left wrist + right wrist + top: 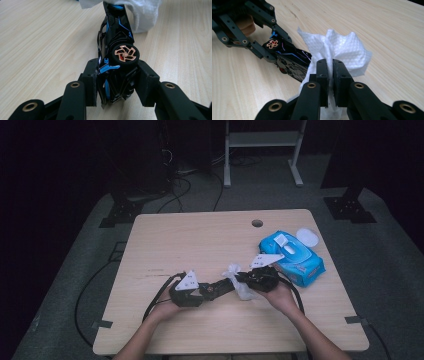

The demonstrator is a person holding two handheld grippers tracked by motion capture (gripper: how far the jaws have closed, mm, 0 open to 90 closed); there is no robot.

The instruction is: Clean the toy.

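While the left gripper (117, 82) is clamping a toy car (116, 42), the right gripper (330, 75) is pinching a wipe (342, 50) against it.

Both tongs clamped, tips facing.
Left tongs (201, 291) and right tongs (239, 279) point inward toward each other; forearms converge from below.

Blue wipes pack (292, 258) (white lid (307, 237) beside)

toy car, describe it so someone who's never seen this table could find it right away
On the wooden table, look near the front edge between the person's two hands. The toy car is clamped in the left gripper, its far end under a white wipe. It is glossy black with blue stripes and copper wheels.
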